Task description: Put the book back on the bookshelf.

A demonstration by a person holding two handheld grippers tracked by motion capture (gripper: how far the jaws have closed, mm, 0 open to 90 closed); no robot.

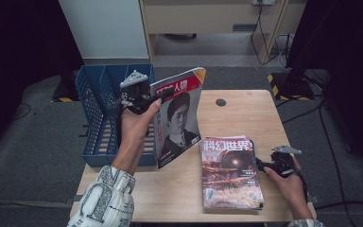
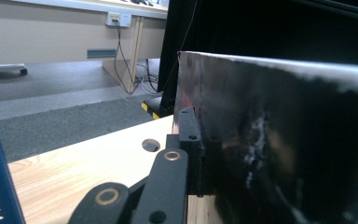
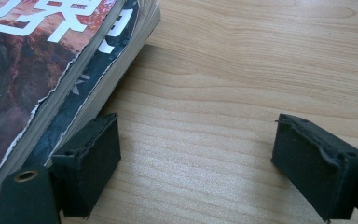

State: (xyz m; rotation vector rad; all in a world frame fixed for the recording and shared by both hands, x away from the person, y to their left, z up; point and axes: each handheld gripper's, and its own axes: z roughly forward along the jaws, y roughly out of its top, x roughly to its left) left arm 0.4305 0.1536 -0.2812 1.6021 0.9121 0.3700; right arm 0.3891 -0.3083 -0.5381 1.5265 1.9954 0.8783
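On the table (image 1: pixel 227 106), the rack (image 1: pixel 94 109) stands at the left edge, the magazine (image 1: pixel 177 118) is held upright just right of it, and the stack (image 1: pixel 230 172) lies flat farther right, toward the front.

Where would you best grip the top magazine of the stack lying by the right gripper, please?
By its right long edge, coming in level from the right. The stack of magazines lies flat, that edge faces the open right gripper, and bare table lies beside it.
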